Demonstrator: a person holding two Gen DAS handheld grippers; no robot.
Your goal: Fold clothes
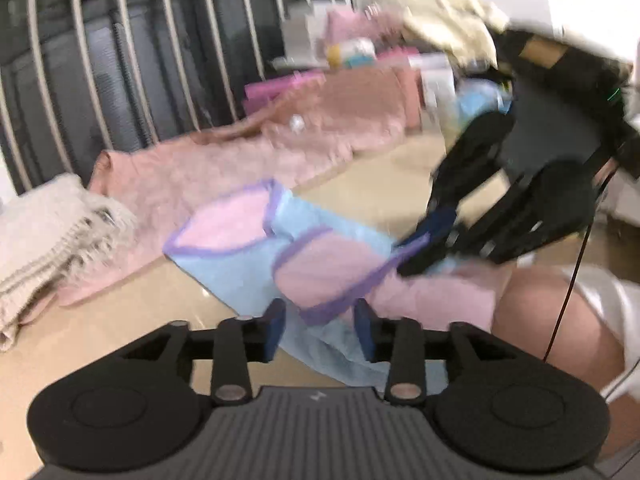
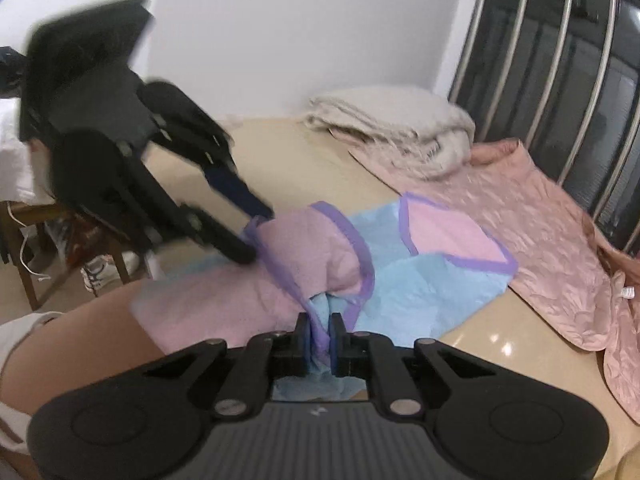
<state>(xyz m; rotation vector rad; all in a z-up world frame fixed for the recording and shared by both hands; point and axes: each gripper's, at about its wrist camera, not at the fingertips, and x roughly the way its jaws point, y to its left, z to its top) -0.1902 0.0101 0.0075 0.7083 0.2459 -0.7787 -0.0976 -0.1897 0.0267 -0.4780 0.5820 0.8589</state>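
Right hand-held gripper [image 2: 320, 336] clamped on blue-and-pink garment [image 2: 420, 276], left hand-held gripper [image 1: 320, 330] gaping (nothing pinched): hem liable to slip, spoiling the fold.

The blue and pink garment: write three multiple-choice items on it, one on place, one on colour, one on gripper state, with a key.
1. Where does the blue and pink garment lie?
A. On the beige surface, beside the pink quilted cloth
B. On top of the cream knitted blanket
C. Hung on the metal bars

2. What colour is its trim?
A. Green
B. Purple
C. Black

3. How is the right gripper?
A. Open, clear of cloth
B. Out of view
C. Jaws shut on the garment

Key: A, the pink quilted cloth lies next to it on the beige surface; B, purple edging borders the pink panels; C, fabric is pinched between the jaws.
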